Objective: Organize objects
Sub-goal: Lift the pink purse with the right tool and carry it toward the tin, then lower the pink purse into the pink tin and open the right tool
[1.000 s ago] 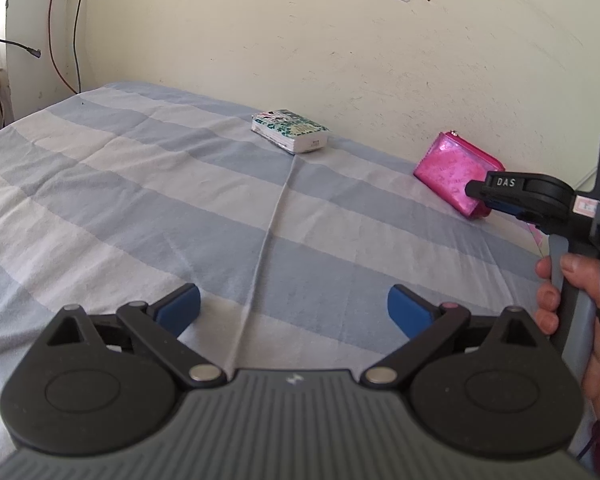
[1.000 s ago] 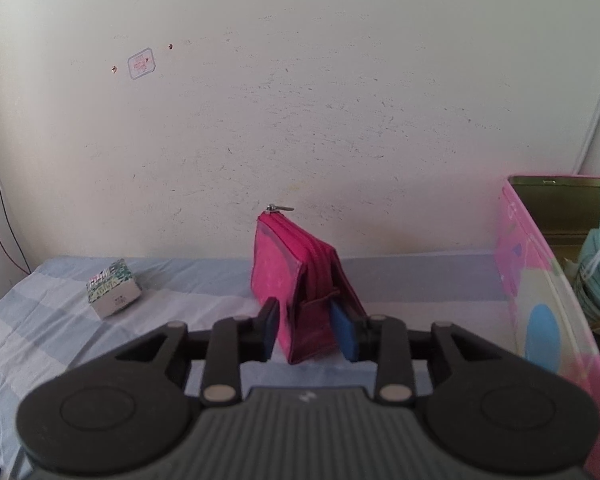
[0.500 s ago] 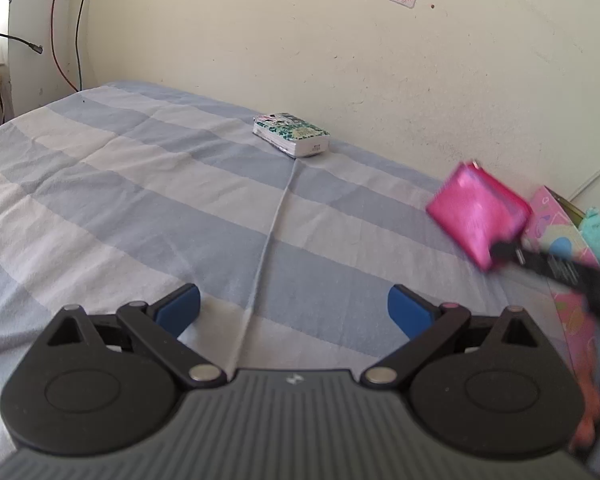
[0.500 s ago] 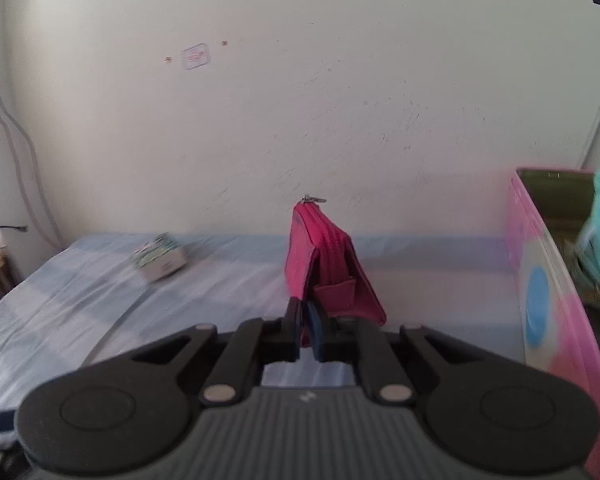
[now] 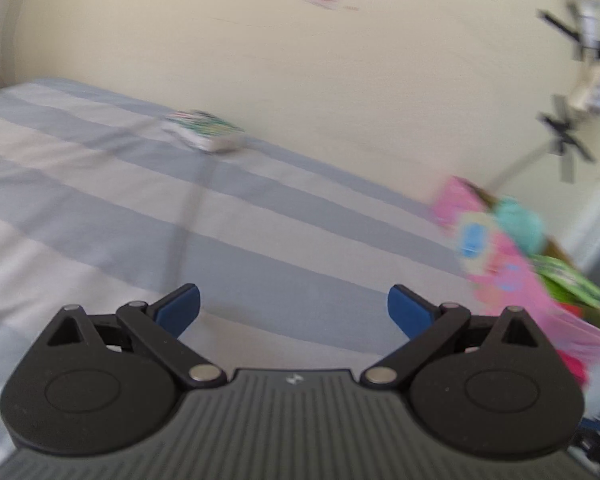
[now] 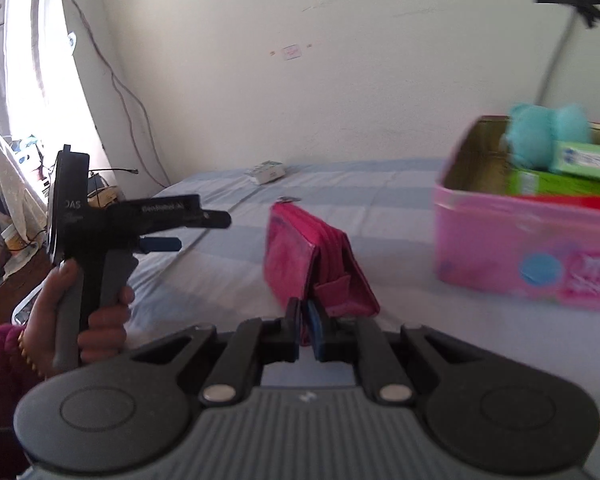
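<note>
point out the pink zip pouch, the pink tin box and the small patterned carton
pink zip pouch (image 6: 296,256): right wrist view, flat side.
pink tin box (image 6: 500,240): right wrist view, front wall.
small patterned carton (image 5: 204,130): left wrist view, top face.

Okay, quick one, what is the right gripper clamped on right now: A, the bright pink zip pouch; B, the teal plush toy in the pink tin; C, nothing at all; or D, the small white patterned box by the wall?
A: in the right wrist view the right gripper has its blue pads closed on the lower edge of the bright pink zip pouch, held above the striped bed sheet.
</note>
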Demonstrator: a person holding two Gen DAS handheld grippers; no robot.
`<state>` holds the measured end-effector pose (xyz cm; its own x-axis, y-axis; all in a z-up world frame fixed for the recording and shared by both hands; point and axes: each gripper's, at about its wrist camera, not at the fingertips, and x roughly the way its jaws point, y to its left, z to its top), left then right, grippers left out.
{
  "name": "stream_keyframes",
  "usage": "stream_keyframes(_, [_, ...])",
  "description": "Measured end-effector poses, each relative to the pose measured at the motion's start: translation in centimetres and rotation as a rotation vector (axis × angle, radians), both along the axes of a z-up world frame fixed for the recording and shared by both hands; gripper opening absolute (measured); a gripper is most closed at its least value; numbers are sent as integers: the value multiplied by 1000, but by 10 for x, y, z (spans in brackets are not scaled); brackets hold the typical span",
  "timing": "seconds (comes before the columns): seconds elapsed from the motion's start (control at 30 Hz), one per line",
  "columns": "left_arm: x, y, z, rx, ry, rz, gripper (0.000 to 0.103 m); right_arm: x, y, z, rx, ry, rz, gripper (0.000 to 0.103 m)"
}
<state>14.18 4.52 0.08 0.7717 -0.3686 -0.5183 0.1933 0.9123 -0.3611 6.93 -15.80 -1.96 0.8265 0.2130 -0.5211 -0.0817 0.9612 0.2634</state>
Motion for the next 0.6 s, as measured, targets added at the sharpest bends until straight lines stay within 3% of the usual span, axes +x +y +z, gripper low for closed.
stream_keyframes(0.13, [-17,-20,7,8,-84,-160,101,-27,-33,-5,32,-9,-147,12])
stream_keyframes(0.23, [-34,-36,12,48,-170,-265,101,-46,-52,-4,62,-34,-200,22])
stream_keyframes(0.47, [-68,-70,16,133,-271,-478,101,-50,-43,1,13,-97,-127,34])
stream_keyframes(0.6, [-76,-88,14,173,-273,-560,98,-40,-36,1,-20,-104,-74,40])
